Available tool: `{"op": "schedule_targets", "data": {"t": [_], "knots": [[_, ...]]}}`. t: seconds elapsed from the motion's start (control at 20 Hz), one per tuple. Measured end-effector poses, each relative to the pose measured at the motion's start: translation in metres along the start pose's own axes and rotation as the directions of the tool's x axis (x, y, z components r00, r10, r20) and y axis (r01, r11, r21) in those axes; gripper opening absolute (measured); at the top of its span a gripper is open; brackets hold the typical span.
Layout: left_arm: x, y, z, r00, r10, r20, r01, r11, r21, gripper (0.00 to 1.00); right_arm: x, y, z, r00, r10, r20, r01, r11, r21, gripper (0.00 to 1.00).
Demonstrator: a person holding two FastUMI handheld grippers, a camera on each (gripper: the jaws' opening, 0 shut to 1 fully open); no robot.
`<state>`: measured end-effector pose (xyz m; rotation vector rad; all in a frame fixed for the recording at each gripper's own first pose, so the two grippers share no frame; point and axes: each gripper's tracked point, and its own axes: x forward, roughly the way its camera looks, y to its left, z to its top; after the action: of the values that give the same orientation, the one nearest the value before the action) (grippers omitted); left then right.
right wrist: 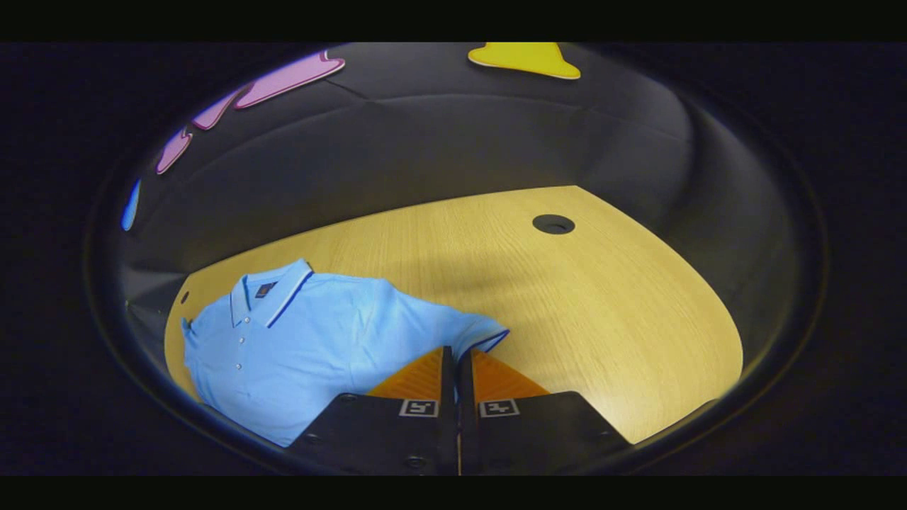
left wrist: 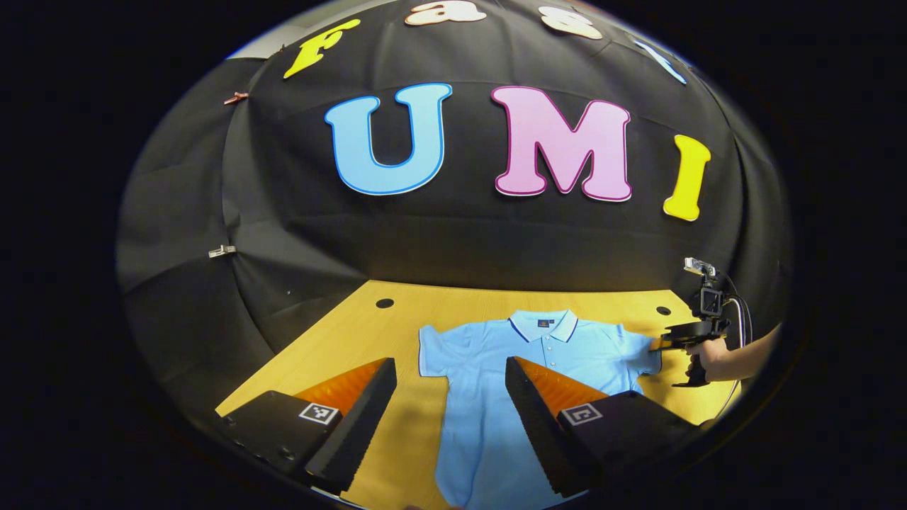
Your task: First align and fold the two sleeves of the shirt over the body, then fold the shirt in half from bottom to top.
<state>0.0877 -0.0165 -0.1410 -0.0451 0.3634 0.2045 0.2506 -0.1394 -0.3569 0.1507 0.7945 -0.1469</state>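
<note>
A light blue polo shirt (left wrist: 567,350) lies flat, front up, on the wooden table (left wrist: 354,333), collar toward the wall and both short sleeves spread out. My left gripper (left wrist: 450,365) hangs open above the shirt's near left side, with its left sleeve (left wrist: 434,350) just beyond the gap. In the right gripper view the shirt (right wrist: 297,340) lies to the left. My right gripper (right wrist: 453,349) is shut, fingers together on the dark-trimmed cuff of the right sleeve (right wrist: 485,334). The left gripper view shows that right gripper (left wrist: 659,345) at the sleeve's end, held by a hand (left wrist: 712,358).
The table has round cable holes (right wrist: 553,224) near its far corners (left wrist: 385,302). Bare wood (right wrist: 602,304) spreads to the right of the shirt. The black cloth wall closes off the back and sides of the table.
</note>
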Motion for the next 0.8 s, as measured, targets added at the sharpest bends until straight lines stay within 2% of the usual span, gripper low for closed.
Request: {"op": "schedule_targets", "data": {"t": [0.1,0.15,0.2,0.25,0.35,0.45,0.5,0.55,0.75,0.8], "knots": [[-0.001,0.004,-0.002,1.0,0.001,-0.001,-0.001,1.0,-0.006,0.98,-0.006,0.004,0.01,1.0,0.001,0.022,-0.001,1.0,-0.019,0.06],[-0.003,0.007,-0.004,1.0,0.006,-0.004,-0.006,1.0,-0.008,0.98,-0.008,0.01,0.014,1.0,0.011,0.03,-0.01,0.999,-0.03,0.0],[-0.005,0.011,-0.003,1.0,0.01,-0.004,-0.01,1.0,-0.013,0.98,-0.011,0.015,0.019,0.999,0.017,0.039,-0.016,0.999,-0.045,0.0],[-0.007,0.013,-0.005,1.0,0.013,-0.001,-0.013,1.0,-0.019,0.98,-0.015,0.022,0.025,0.998,0.026,0.055,-0.023,0.998,-0.062,0.06],[-0.011,0.019,-0.007,1.0,0.018,-0.001,-0.018,0.999,-0.028,0.98,-0.021,0.04,0.035,0.995,0.05,0.081,-0.042,0.995,-0.093,0.0],[-0.014,0.025,-0.009,1.0,0.024,-0.002,-0.024,0.999,-0.033,0.98,-0.027,0.058,0.044,0.992,0.07,0.103,-0.056,0.99,-0.13,0.12],[-0.016,0.028,-0.011,1.0,0.027,-0.003,-0.027,0.999,-0.036,0.98,-0.03,0.068,0.047,0.991,0.082,0.11,-0.065,0.986,-0.153,0.0],[-0.016,0.031,-0.012,1.0,0.03,-0.004,-0.03,0.999,-0.041,0.98,-0.033,0.079,0.047,0.989,0.095,0.112,-0.075,0.982,-0.175,0.06],[-0.021,0.047,-0.016,0.999,0.049,0.001,-0.049,0.997,-0.066,0.98,-0.041,0.122,0.048,0.982,0.147,0.119,-0.113,0.962,-0.249,0.06],[-0.022,0.052,-0.017,0.998,0.056,0.001,-0.056,0.996,-0.074,0.98,-0.043,0.134,0.044,0.98,0.164,0.111,-0.131,0.957,-0.258,0.12]]}}
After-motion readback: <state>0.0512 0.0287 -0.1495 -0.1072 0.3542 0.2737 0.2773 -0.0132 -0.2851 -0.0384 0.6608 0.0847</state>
